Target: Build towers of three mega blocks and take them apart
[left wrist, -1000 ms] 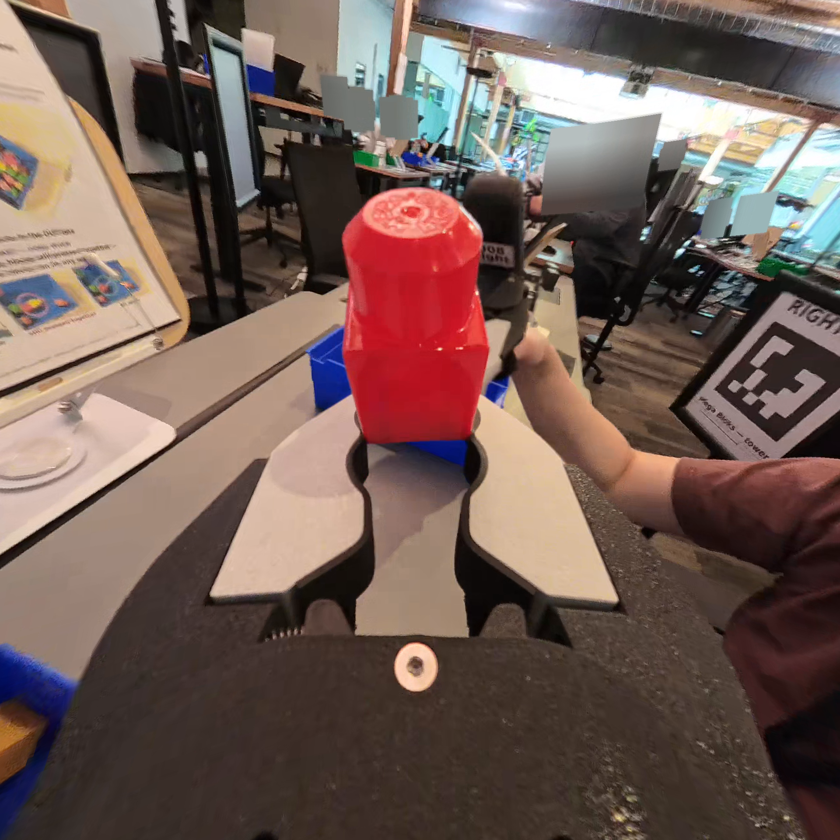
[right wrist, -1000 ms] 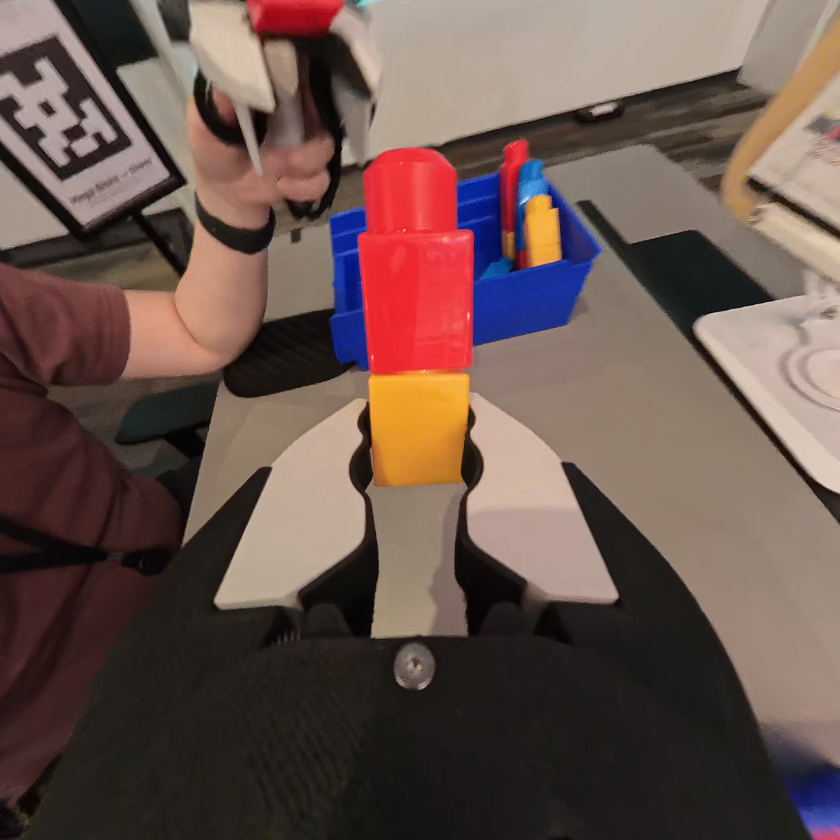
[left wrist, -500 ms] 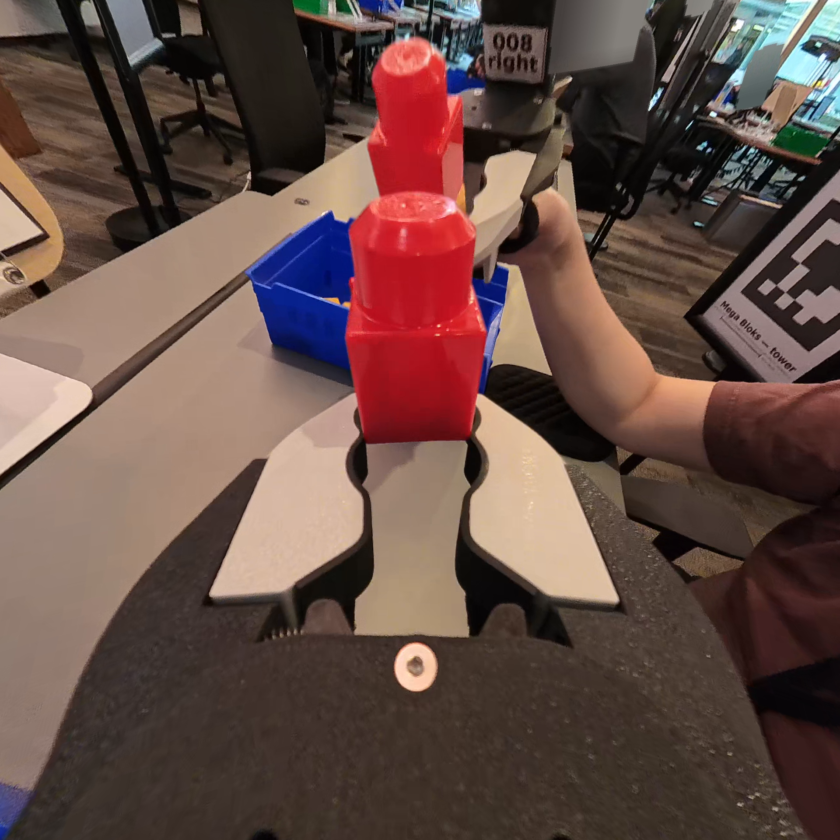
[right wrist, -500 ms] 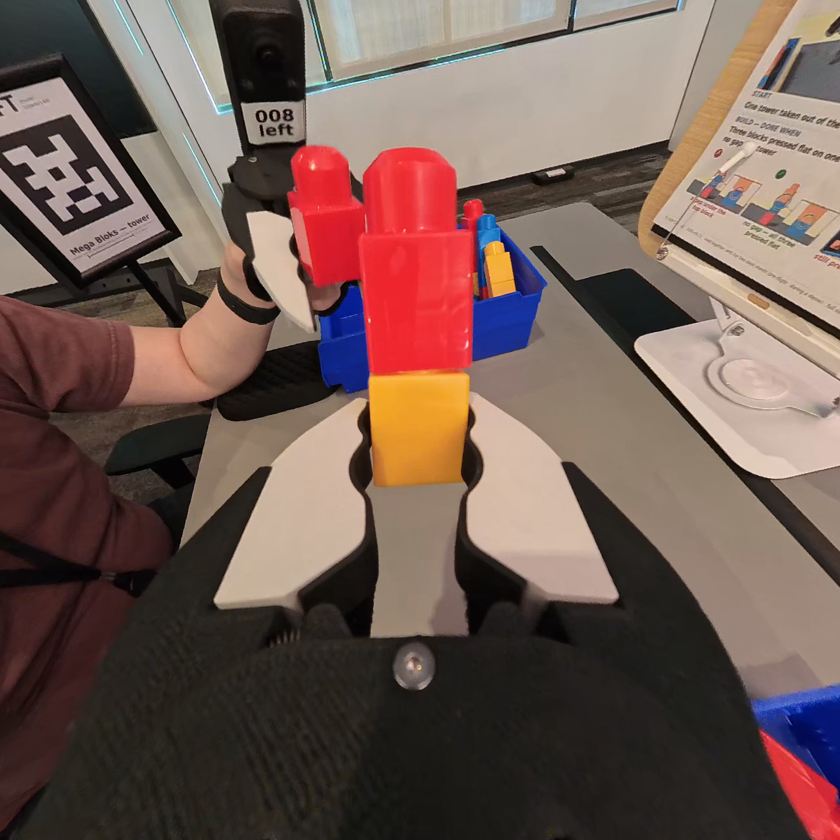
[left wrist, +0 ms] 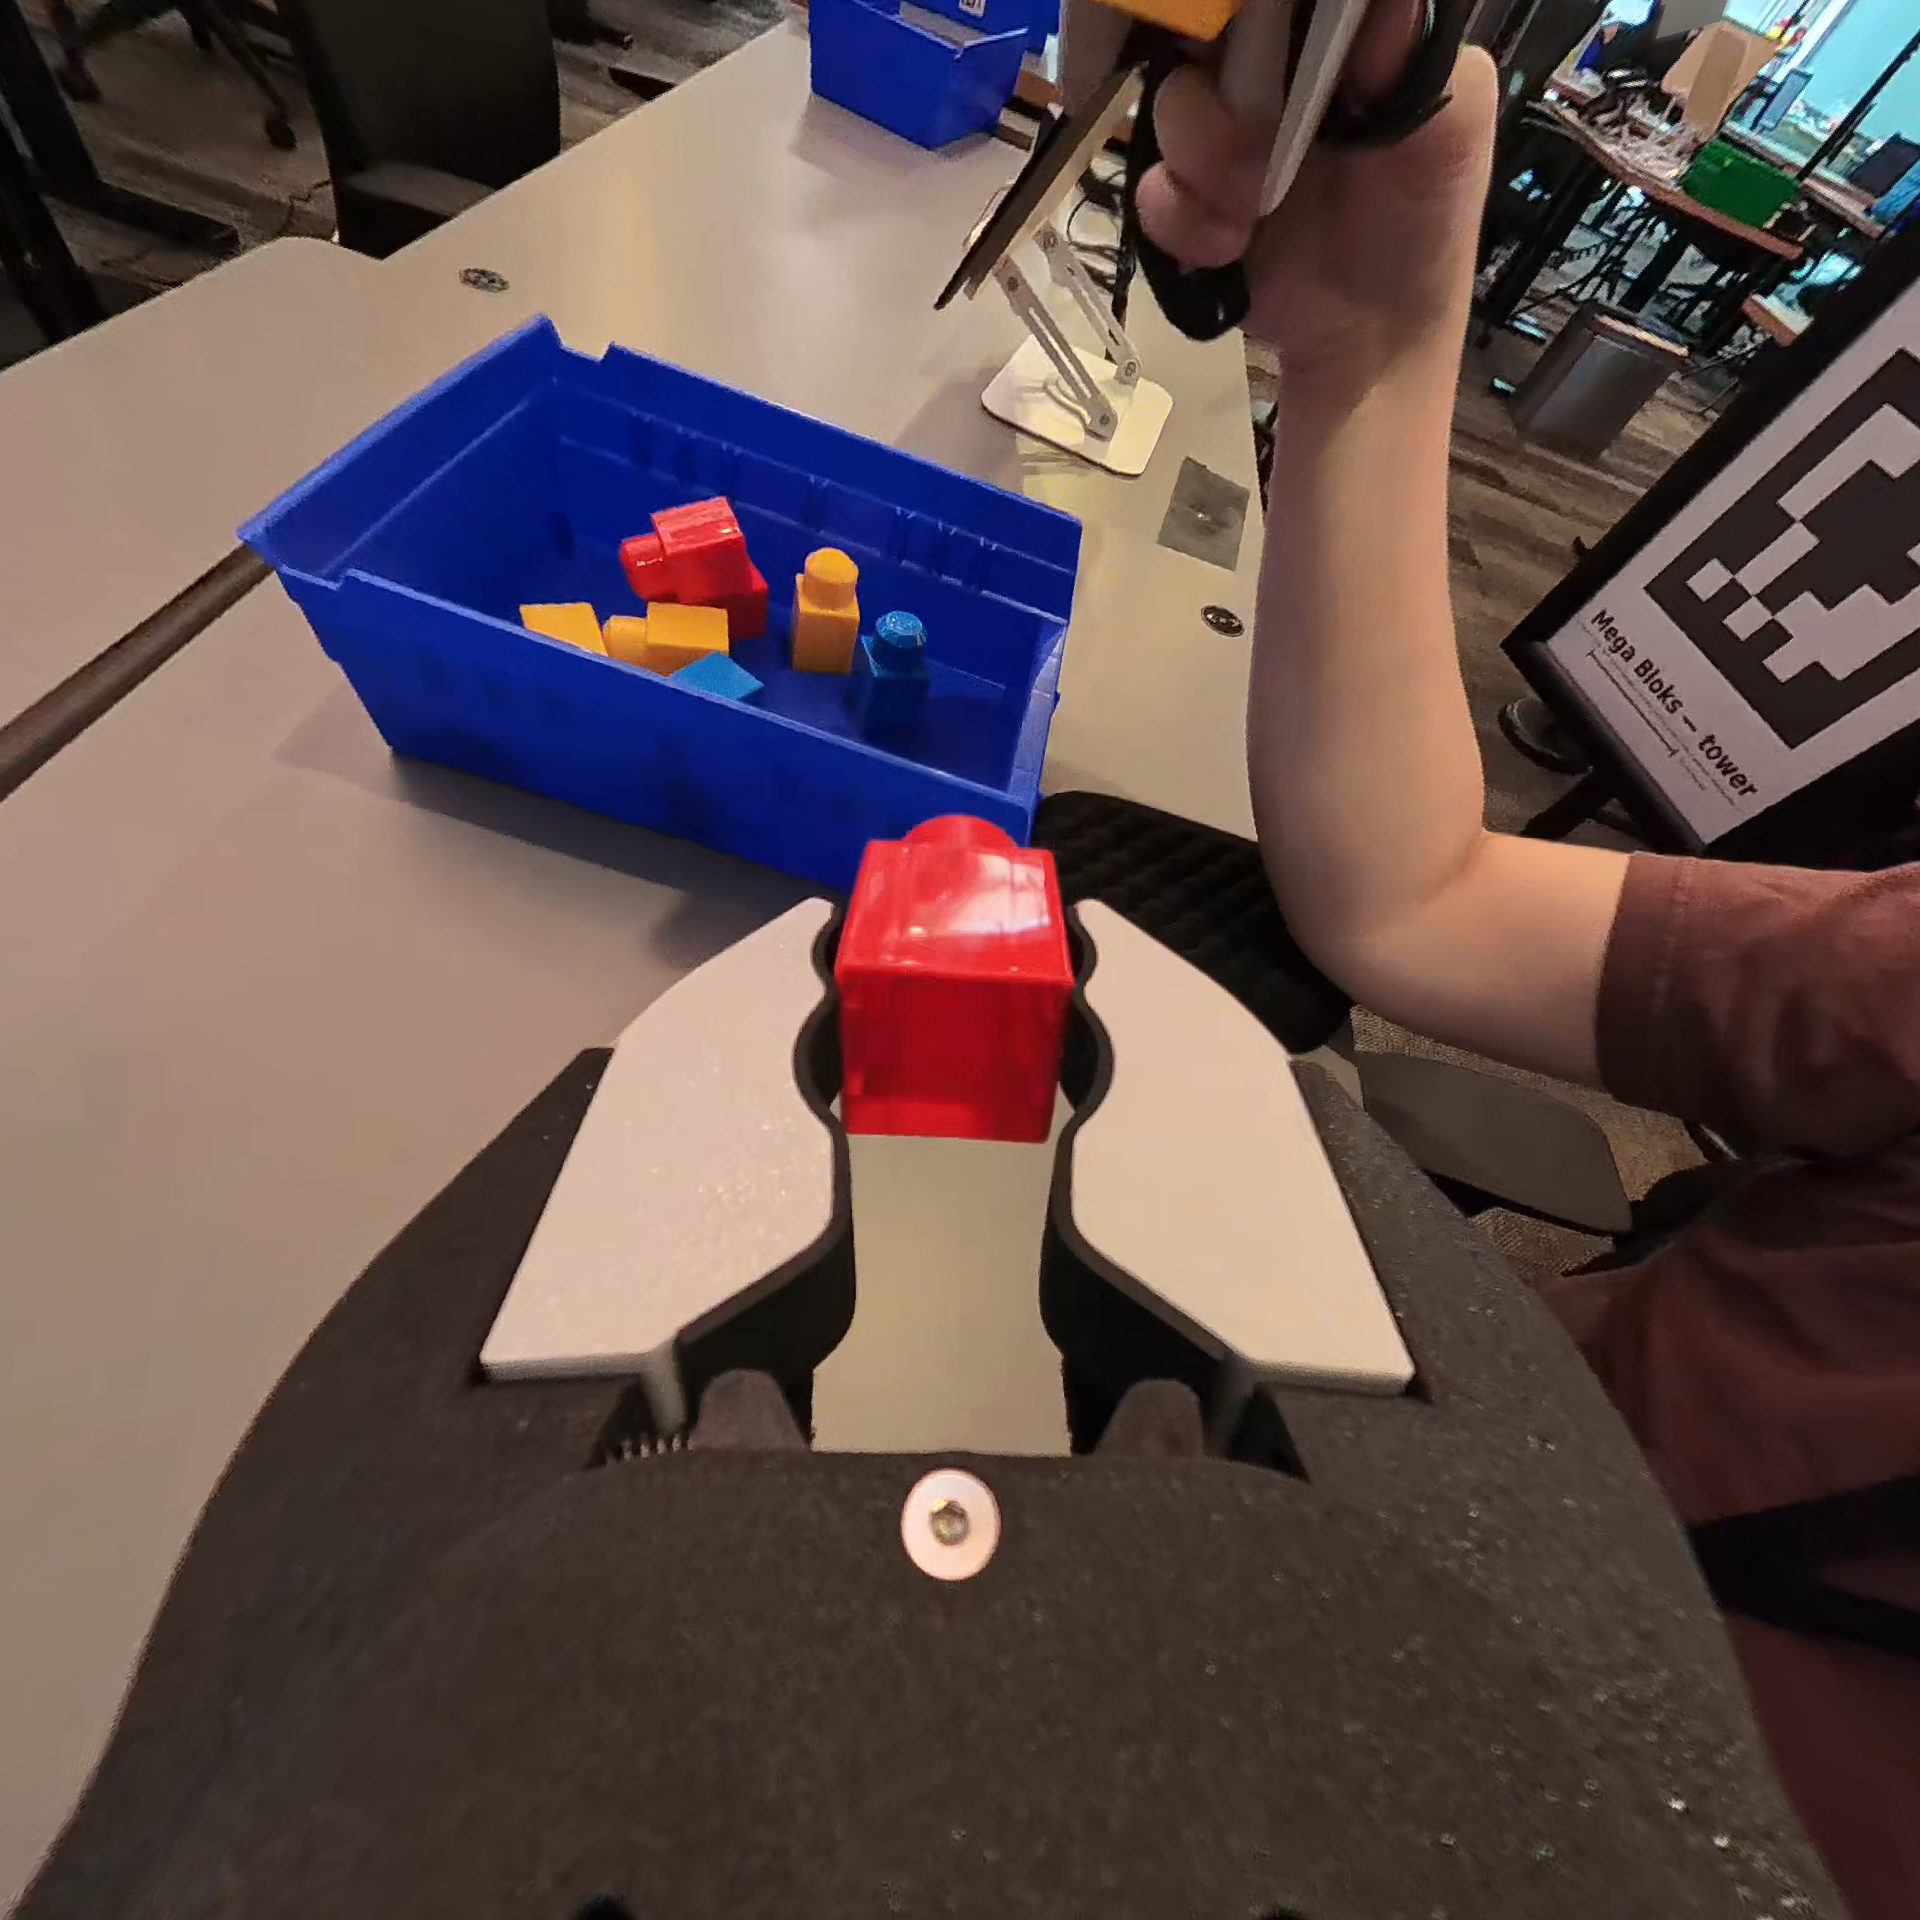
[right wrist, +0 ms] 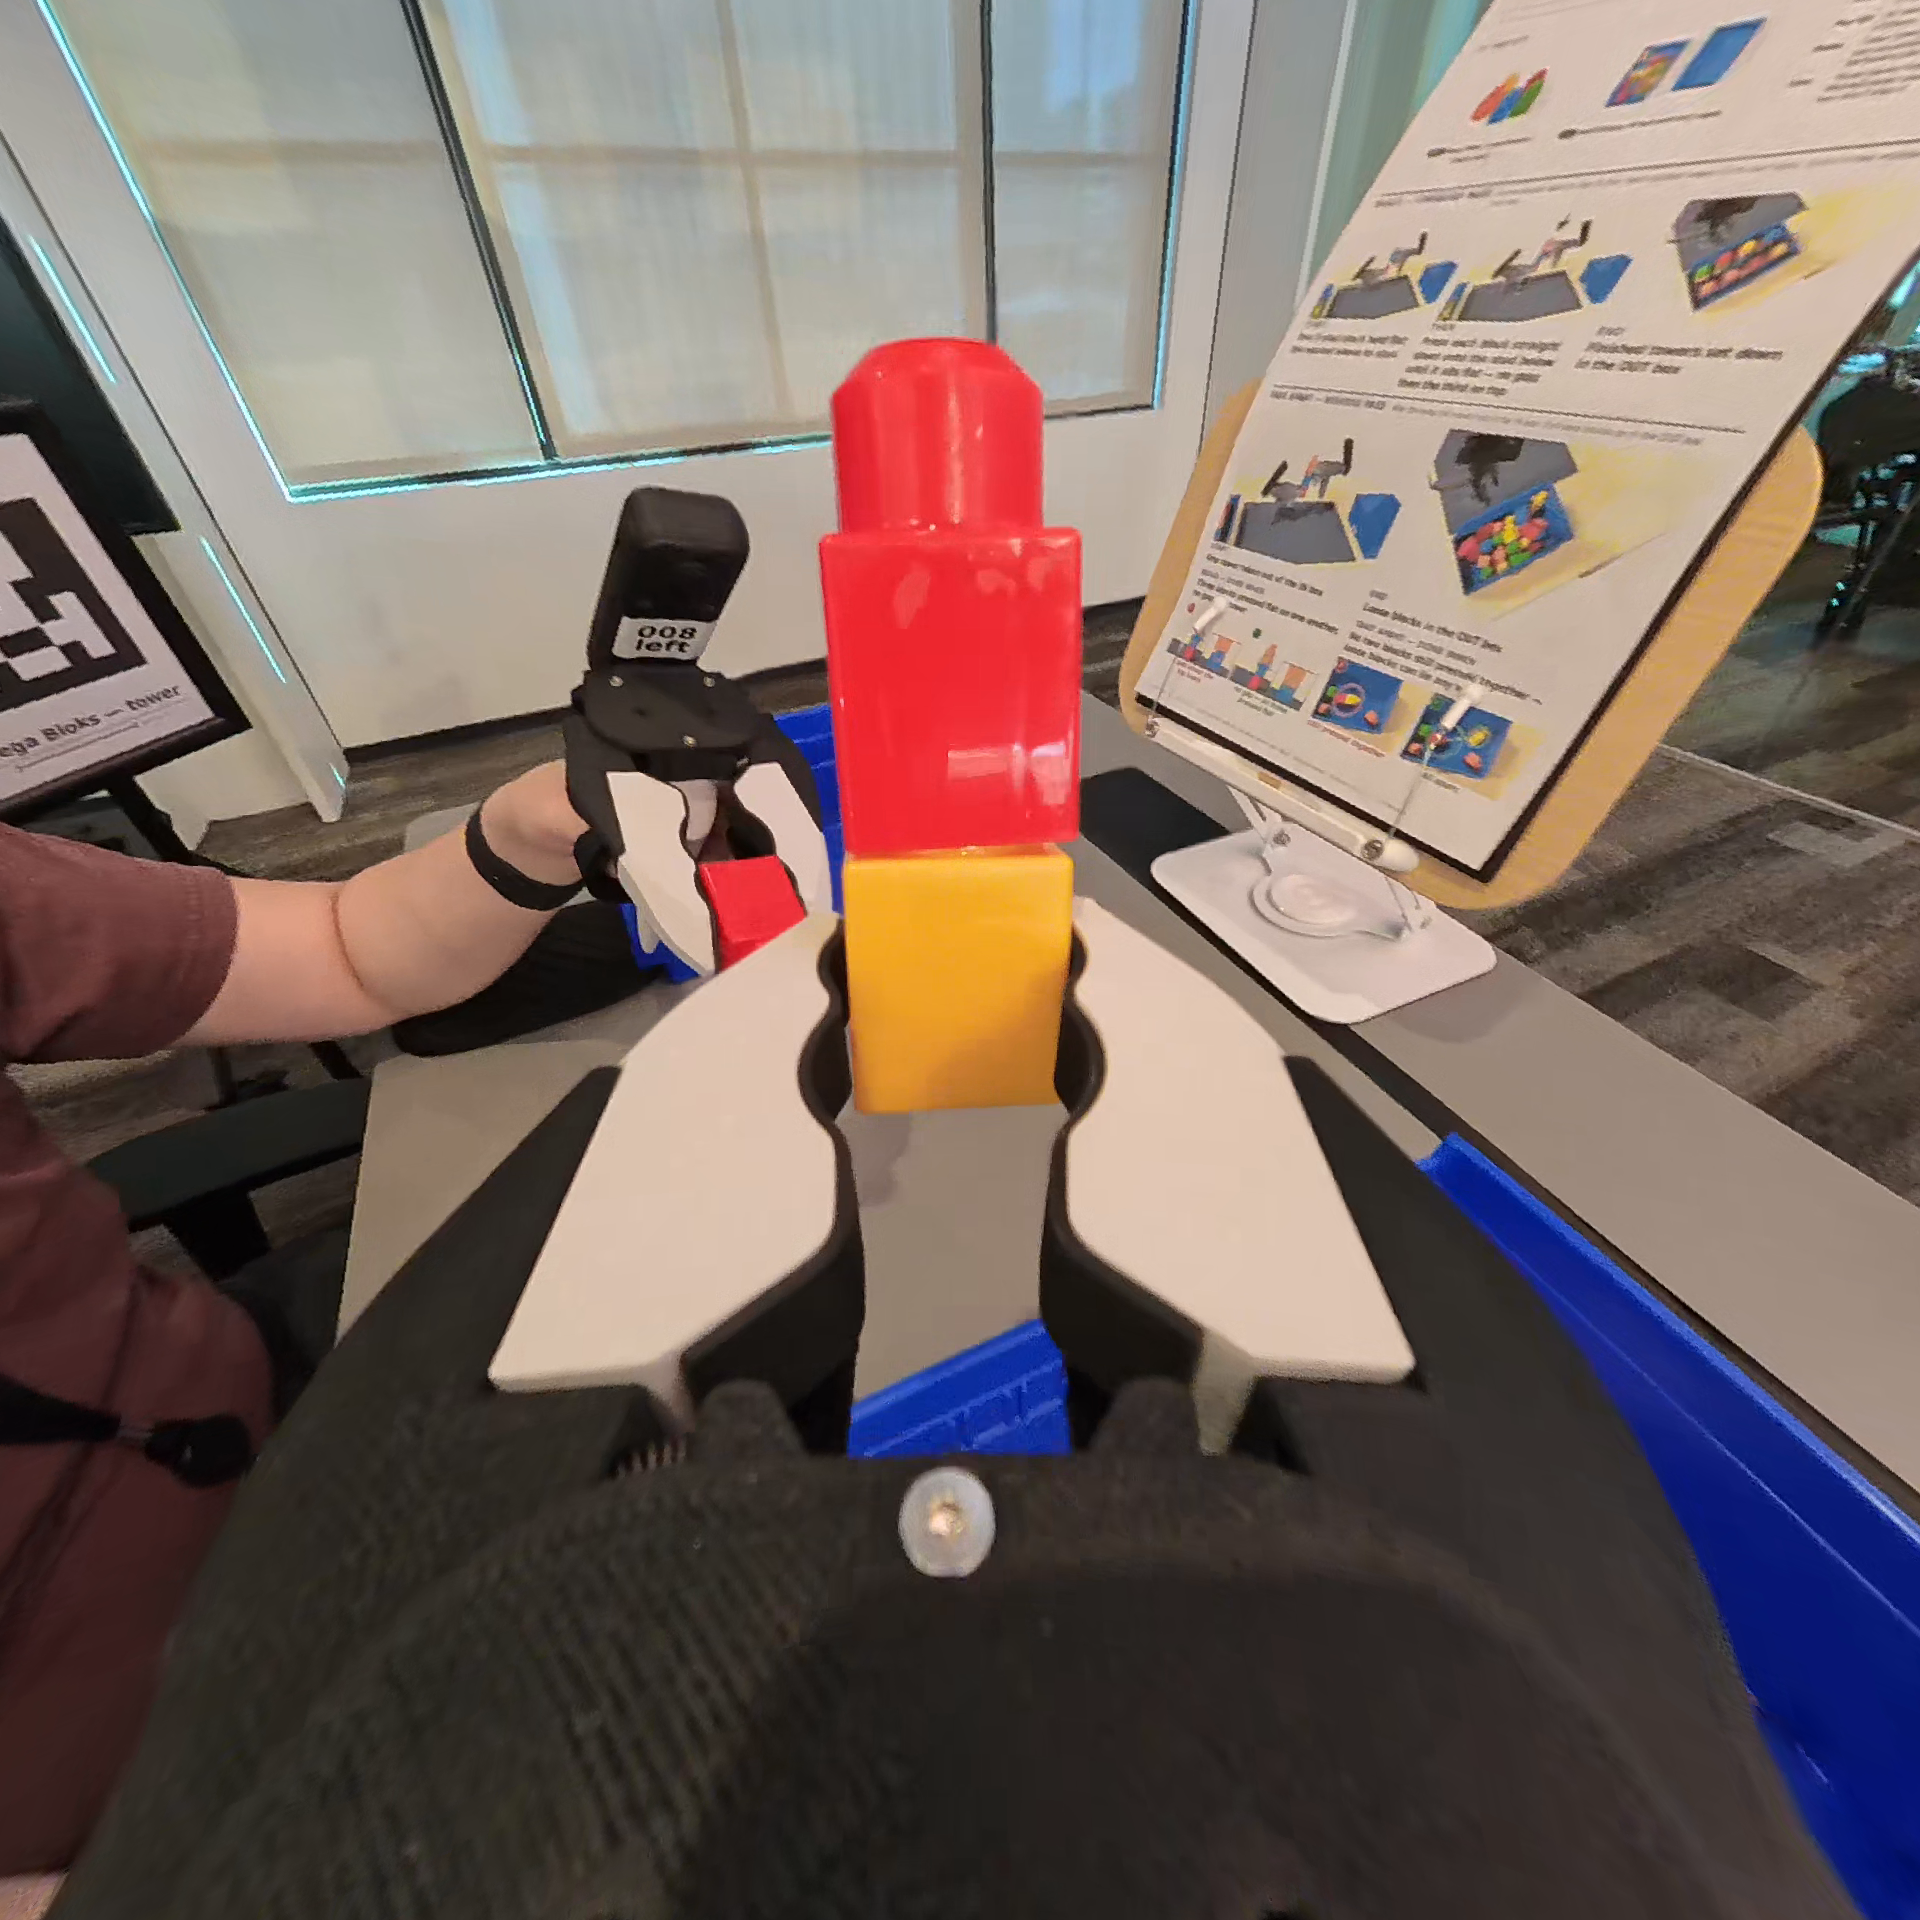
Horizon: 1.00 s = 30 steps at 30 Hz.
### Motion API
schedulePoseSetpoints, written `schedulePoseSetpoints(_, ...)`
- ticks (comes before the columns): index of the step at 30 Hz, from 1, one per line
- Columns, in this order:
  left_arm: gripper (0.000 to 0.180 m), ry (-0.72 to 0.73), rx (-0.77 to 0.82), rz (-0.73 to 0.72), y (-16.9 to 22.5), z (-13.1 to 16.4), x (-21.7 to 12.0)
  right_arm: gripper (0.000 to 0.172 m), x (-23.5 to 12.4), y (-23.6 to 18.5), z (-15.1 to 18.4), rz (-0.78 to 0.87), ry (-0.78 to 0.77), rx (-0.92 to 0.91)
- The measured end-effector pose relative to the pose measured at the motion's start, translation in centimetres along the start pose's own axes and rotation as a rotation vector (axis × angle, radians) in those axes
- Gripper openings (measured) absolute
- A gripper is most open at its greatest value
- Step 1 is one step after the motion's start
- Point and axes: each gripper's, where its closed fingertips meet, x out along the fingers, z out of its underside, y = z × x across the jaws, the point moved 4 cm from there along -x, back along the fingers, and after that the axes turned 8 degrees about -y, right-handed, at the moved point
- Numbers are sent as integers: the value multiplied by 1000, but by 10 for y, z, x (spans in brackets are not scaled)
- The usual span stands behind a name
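Left gripper (left wrist: 951,997) fingers pinch 1 red block (left wrist: 951,1013) by its sides, both pads against it, stud pointing forward, held above the grey tabletop (left wrist: 312,987) just in front of the blue bin (left wrist: 665,758). In the right wrist view the same gripper shows low at left with the red block between its fingers.

Right gripper (right wrist: 956,997) fingers pinch a yellow block (right wrist: 956,982) with both pads against its sides; a second red block (right wrist: 951,686) is stacked on top of it, stud up, making a 2-block stack held upright in the air. In the left wrist view this gripper is at the top edge, raised, well apart from the left one.

Blue bin holds loose blocks: 1 red (left wrist: 691,556), several yellow (left wrist: 826,613), 2 blue (left wrist: 888,675). Another blue bin (right wrist: 1662,1403) sits under the right gripper at lower right. Instruction board on a stand (right wrist: 1507,468) is at right on the tabletop, a black-and-white marker sign (left wrist: 1787,582) beyond the person's forearm (left wrist: 1351,623).
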Motion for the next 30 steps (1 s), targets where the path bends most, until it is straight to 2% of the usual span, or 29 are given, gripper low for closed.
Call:
schedulePoseSetpoints(7, 38, -8, -2, -48, -8, 8, 3, 38, 5, 4, 2, -7, -27, 5)
schedulePoseSetpoints(17, 38, 56, -9, -90, -14, 15, -33, 38, 44, 1, 10, -58, -118, 11)
schedulePoseSetpoints(23, 38, -45, -62, -73, -16, 32, -25, 38, 54, 0, 13, -62, -154, 12)
schedulePoseSetpoints(30, 38, -102, -26, -95, -13, 36, -17, 38, 56, 1, 16, -64, -164, 22)
